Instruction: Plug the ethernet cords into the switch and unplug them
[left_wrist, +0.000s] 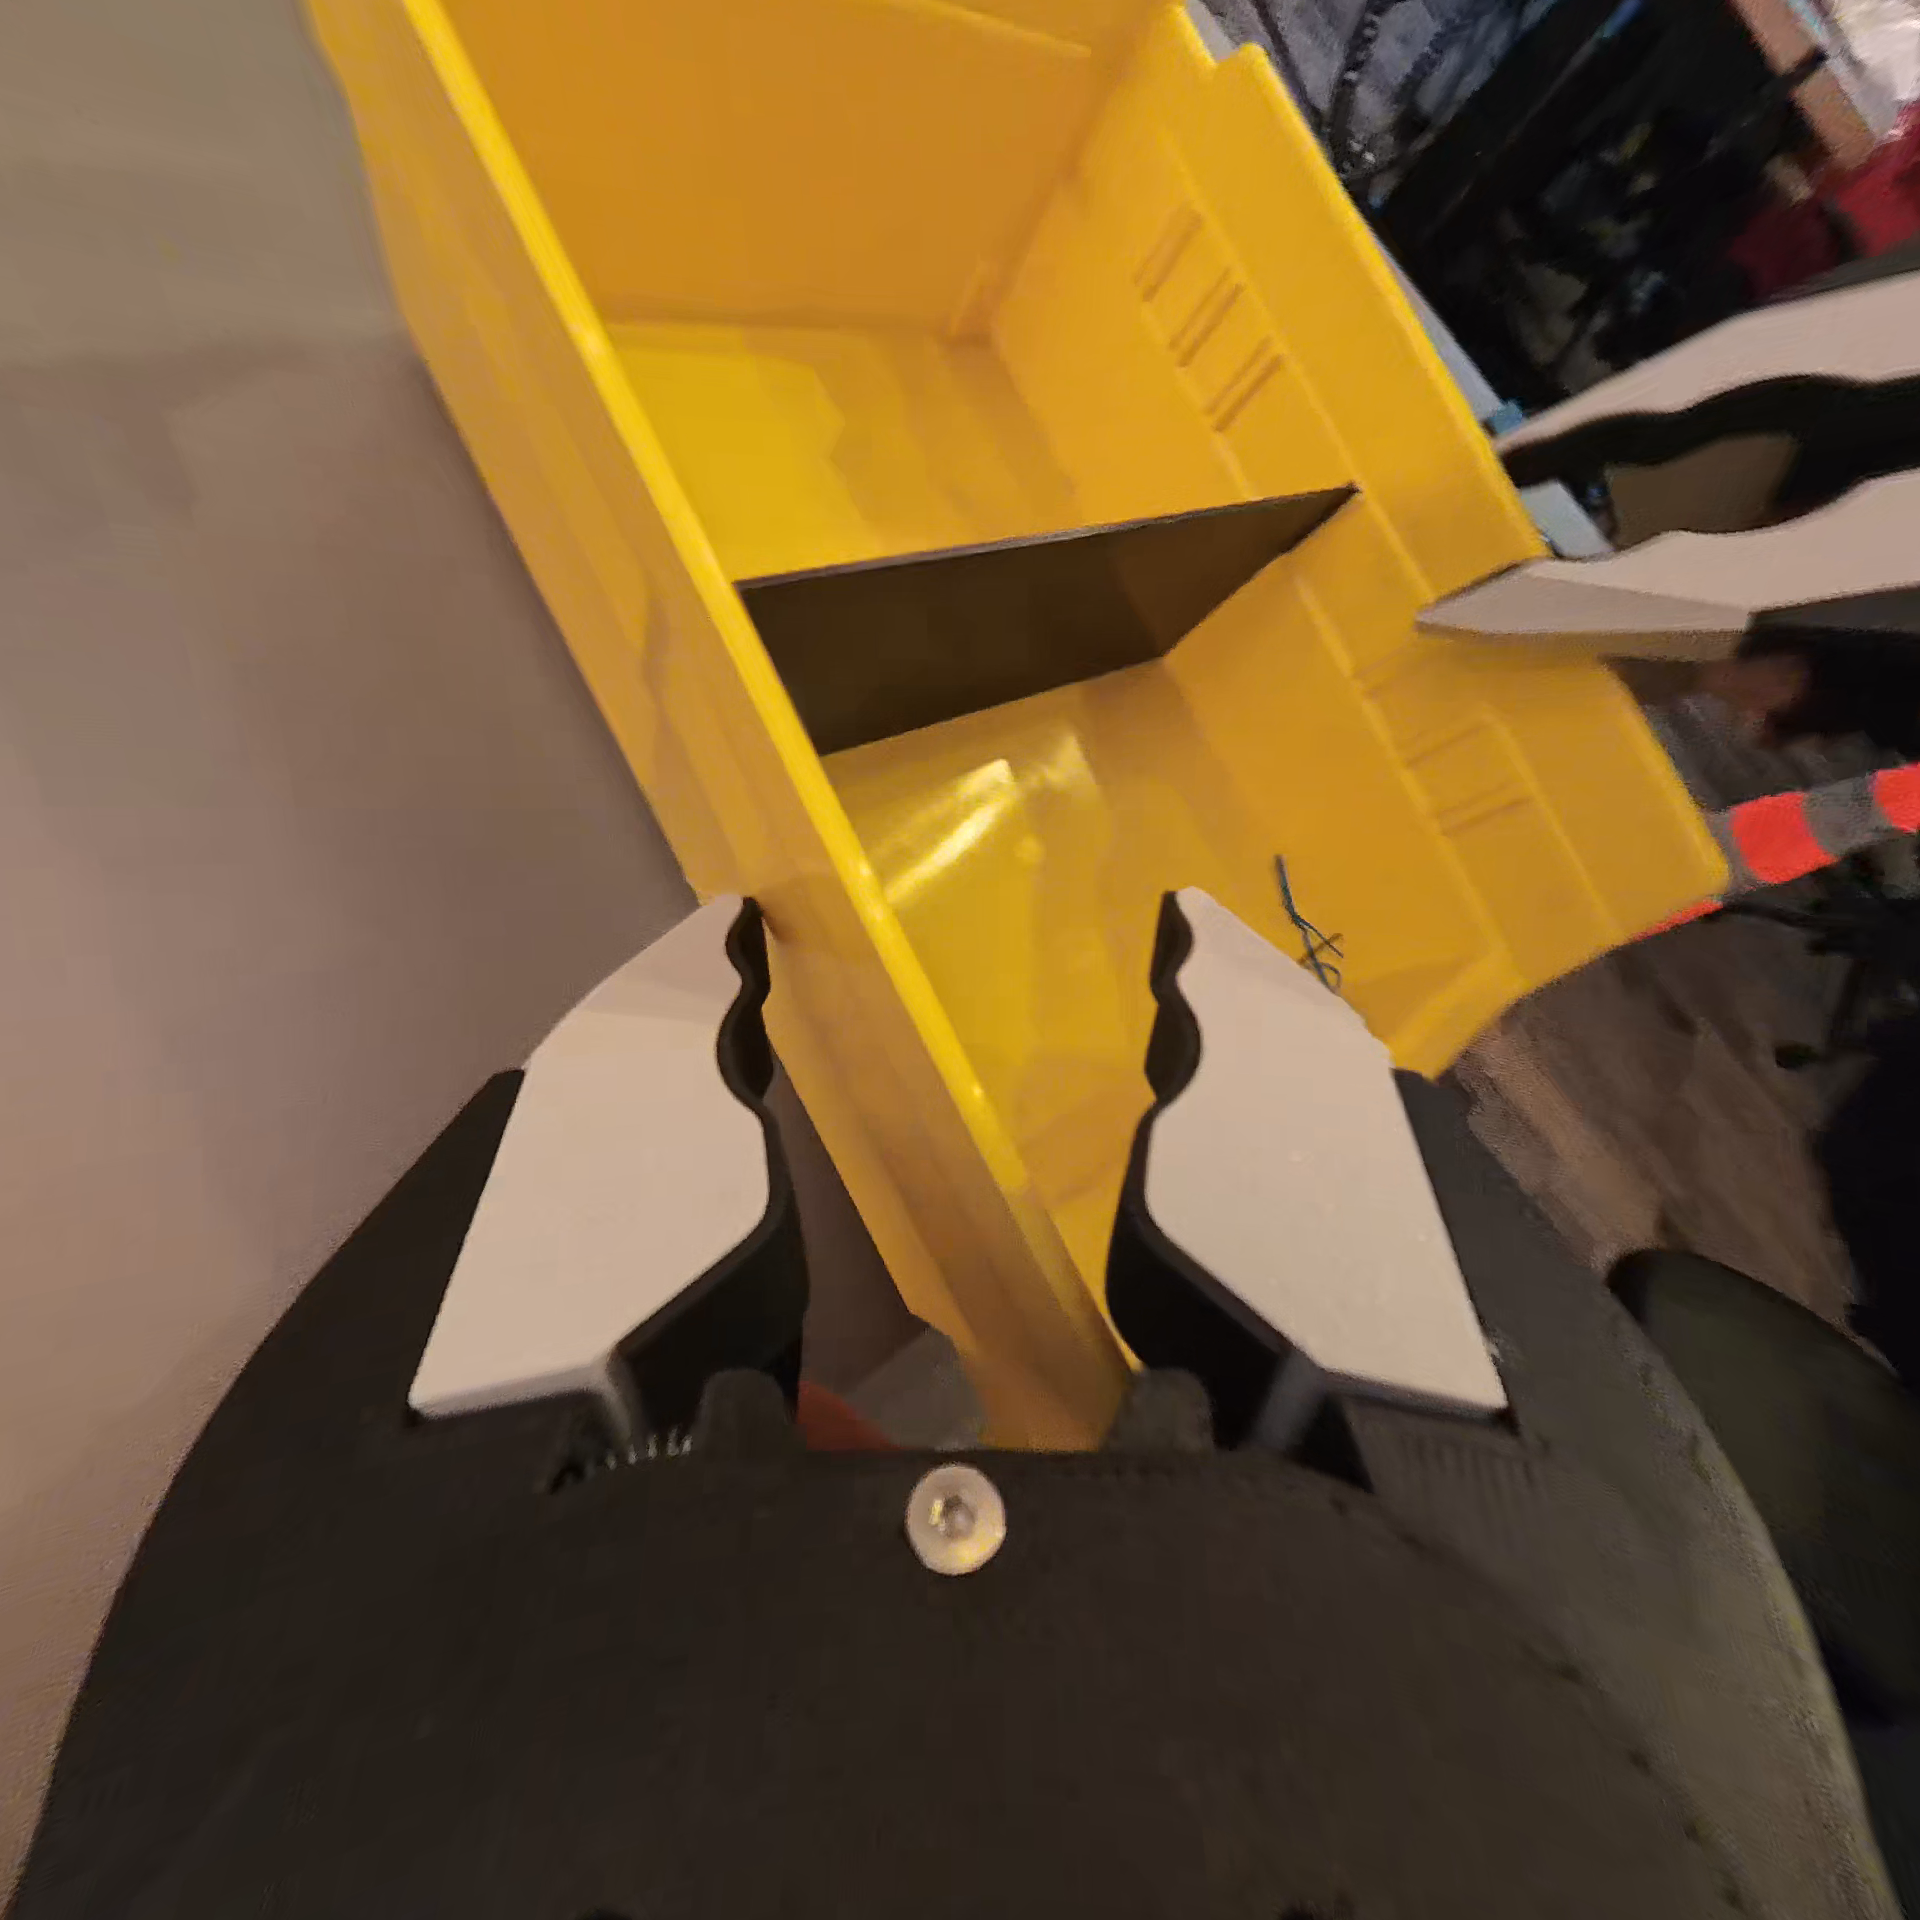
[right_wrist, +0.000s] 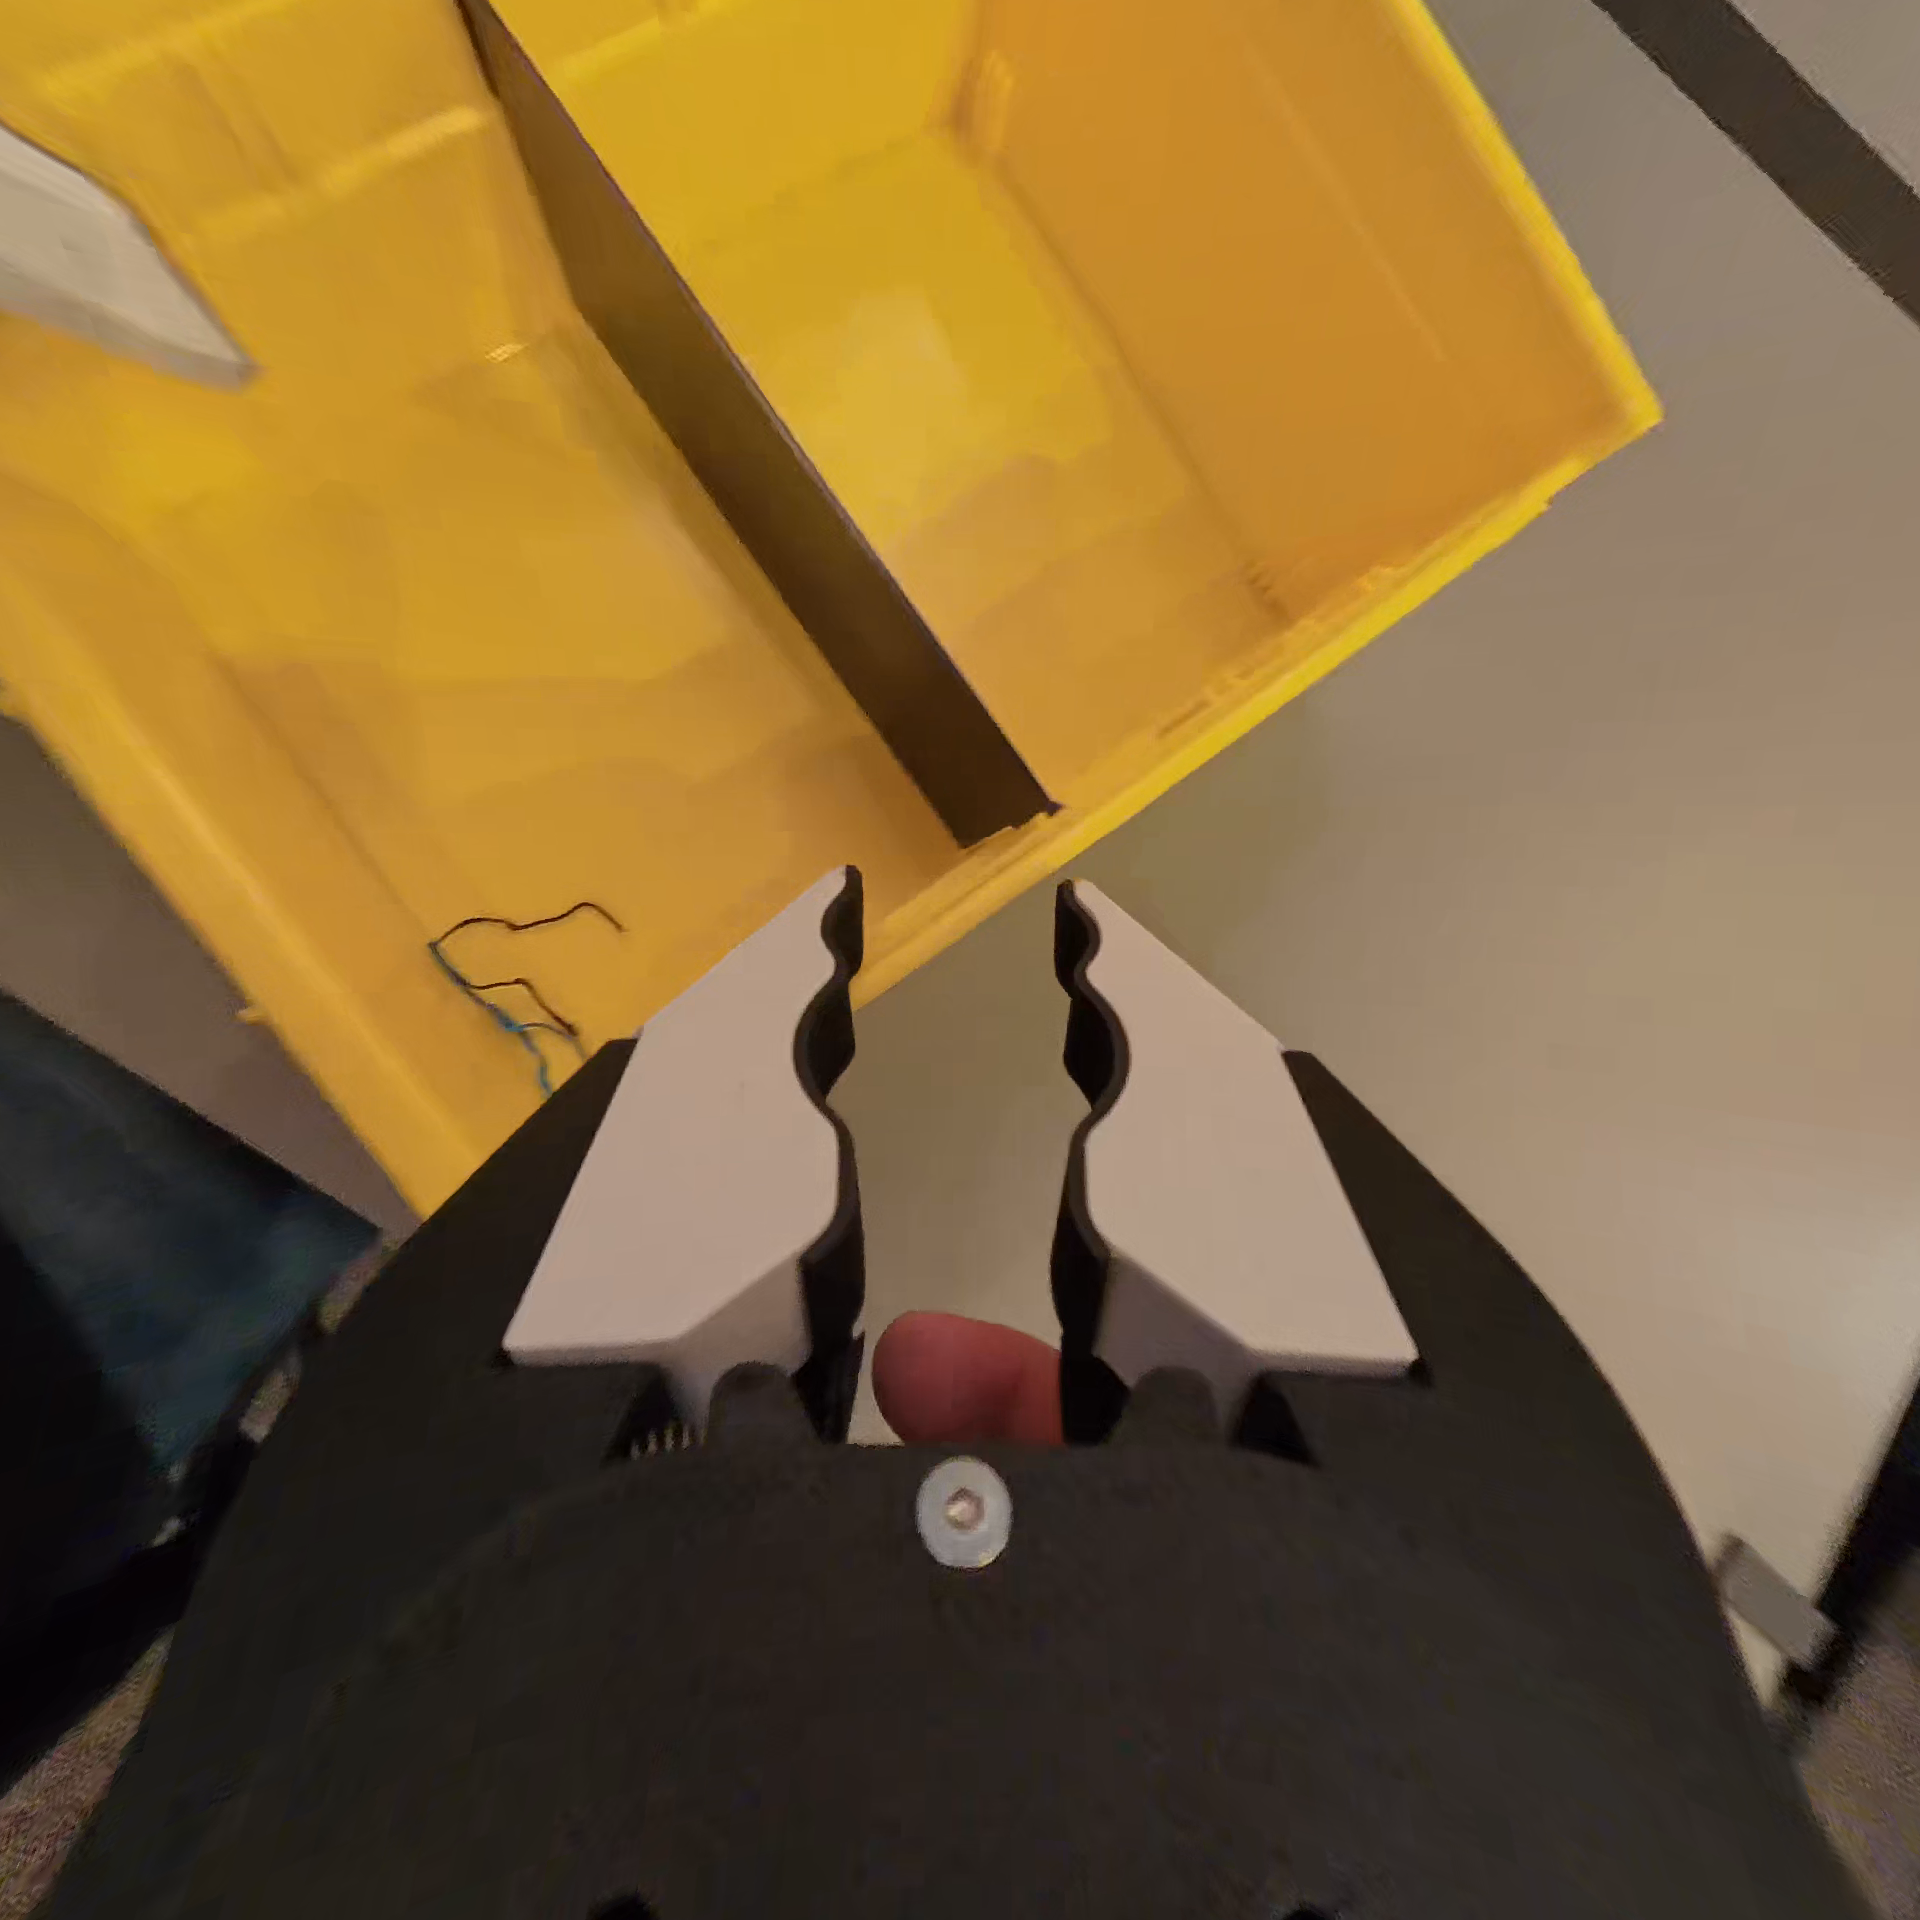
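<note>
No ethernet cord or switch shows in either view. A yellow plastic bin (left_wrist: 790, 177) with a black divider (left_wrist: 987, 613) lies on a pale table (left_wrist: 208, 727). My left gripper (left_wrist: 961, 914) is open and straddles the bin's left wall without clamping it. My right gripper (right_wrist: 958, 888) is open and empty, with its tips at the rim of the bin (right_wrist: 1247, 312) near the divider (right_wrist: 769, 468). It also shows open at the bin's right side in the left wrist view (left_wrist: 1465, 535). A thin blue and black thread (right_wrist: 509, 977) lies in the near compartment.
The bin's two compartments hold nothing else. The table (right_wrist: 1507, 831) runs to the right of the bin. One left finger (right_wrist: 104, 281) hangs over the bin. An orange-striped bar (left_wrist: 1787, 831) and dark clutter stand beyond the table edge. A person's fingertip (right_wrist: 966, 1392) shows behind my right gripper's jaws.
</note>
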